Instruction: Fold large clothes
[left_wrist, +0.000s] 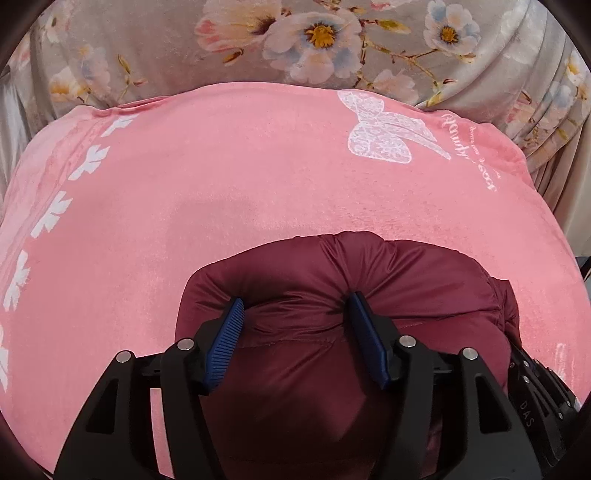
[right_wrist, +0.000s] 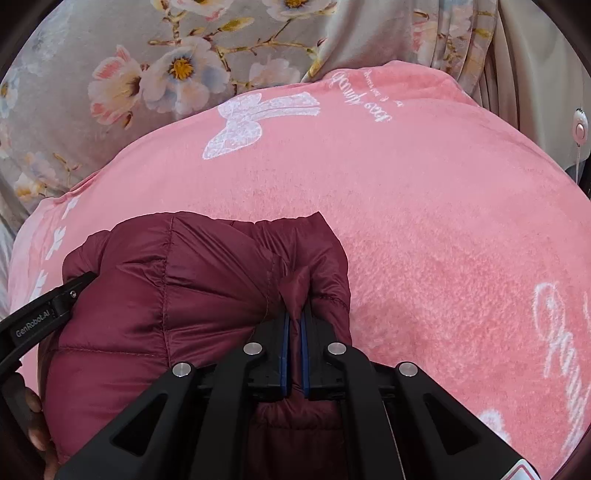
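Currently mid-fold: maroon puffer jacket (left_wrist: 332, 295) bunched at near edge of pink blanket (left_wrist: 221, 177). Right gripper (right_wrist: 294, 325) pinches fabric fold; left gripper (left_wrist: 295, 314) jaws apart, pressing padding. Next: likely flatten bundle.

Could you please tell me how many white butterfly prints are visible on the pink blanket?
1. The white butterfly sits near the pink blanket's far edge, beside white script, beyond the maroon jacket. The right wrist view shows the same one. Others may be hidden.
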